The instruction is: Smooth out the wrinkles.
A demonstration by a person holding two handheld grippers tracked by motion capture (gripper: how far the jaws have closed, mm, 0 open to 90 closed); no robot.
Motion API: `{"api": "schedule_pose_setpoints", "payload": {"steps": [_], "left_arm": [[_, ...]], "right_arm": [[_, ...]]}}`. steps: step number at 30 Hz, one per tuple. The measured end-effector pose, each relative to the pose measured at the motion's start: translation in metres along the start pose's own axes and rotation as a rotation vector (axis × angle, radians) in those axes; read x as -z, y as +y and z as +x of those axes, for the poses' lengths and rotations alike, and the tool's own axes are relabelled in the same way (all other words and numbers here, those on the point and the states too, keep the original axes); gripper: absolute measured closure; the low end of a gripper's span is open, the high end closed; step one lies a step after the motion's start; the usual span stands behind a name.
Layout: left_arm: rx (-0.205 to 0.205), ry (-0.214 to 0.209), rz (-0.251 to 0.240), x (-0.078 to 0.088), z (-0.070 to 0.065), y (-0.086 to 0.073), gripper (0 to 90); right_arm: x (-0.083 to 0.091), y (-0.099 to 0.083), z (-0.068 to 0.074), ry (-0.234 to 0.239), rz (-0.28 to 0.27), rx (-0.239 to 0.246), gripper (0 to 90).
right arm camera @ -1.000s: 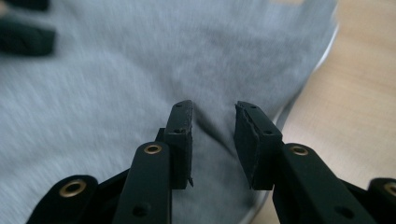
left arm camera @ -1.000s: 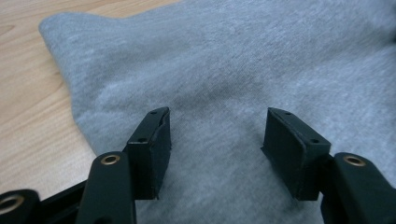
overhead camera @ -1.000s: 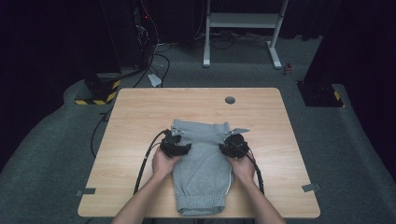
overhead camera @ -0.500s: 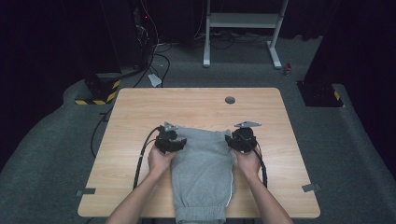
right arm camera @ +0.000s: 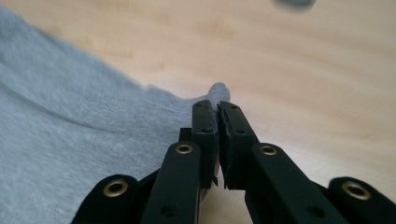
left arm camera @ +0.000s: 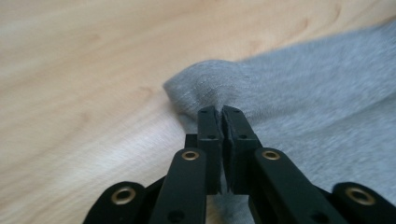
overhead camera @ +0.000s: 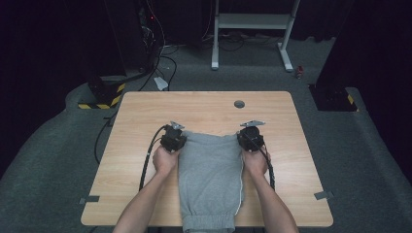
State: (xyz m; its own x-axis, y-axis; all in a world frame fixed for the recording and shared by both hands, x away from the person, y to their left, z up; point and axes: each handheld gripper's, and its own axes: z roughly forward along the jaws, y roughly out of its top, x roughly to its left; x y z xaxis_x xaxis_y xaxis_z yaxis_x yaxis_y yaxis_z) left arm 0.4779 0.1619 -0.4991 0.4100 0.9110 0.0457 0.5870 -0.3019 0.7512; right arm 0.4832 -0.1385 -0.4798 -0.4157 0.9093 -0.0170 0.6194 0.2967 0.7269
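now both grippers (overhead camera: 173, 138) (overhead camera: 250, 136) clamped on grey garment (overhead camera: 210, 174)

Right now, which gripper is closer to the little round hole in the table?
The right gripper. The round hole lies just beyond it, slightly toward the table's middle. The left gripper is farther off, across the grey sweatpants, pinching their other far corner.

- The grey trousers (overhead camera: 210, 179) run off the high view's bottom edge, cuffs partly cut
- A blurred grey thing (right arm camera: 293, 3) at the right gripper view's top edge cannot be identified
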Motion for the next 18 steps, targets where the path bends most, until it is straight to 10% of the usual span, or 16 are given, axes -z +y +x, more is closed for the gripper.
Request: {"api": "schedule_pose_setpoints", "payload": {"steps": [2, 4, 8, 15, 18], "left_arm": [[0.01, 0.038, -0.073, 0.007, -0.001, 0.0, 87.4], [0.045, 0.022, -0.04, 0.001, 0.003, 0.001, 87.0], [0.119, 0.011, 0.056, -0.013, 0.007, -0.002, 61.9], [0.078, -0.092, 0.028, 0.003, -0.005, -0.003, 46.6], [-0.009, -0.097, 0.054, 0.006, -0.017, -0.007, 45.4]], "right_arm": [[0.007, 0.0, 0.0, -0.026, -0.077, -0.002, 85.3], [0.006, -0.001, 0.0, -0.054, -0.112, 0.0, 85.0], [-0.017, -0.006, -0.004, -0.039, 0.031, -0.067, 71.0], [0.002, -0.008, -0.008, -0.004, -0.012, -0.087, 63.6], [0.014, -0.008, -0.003, 0.048, -0.031, -0.036, 67.0]]}}
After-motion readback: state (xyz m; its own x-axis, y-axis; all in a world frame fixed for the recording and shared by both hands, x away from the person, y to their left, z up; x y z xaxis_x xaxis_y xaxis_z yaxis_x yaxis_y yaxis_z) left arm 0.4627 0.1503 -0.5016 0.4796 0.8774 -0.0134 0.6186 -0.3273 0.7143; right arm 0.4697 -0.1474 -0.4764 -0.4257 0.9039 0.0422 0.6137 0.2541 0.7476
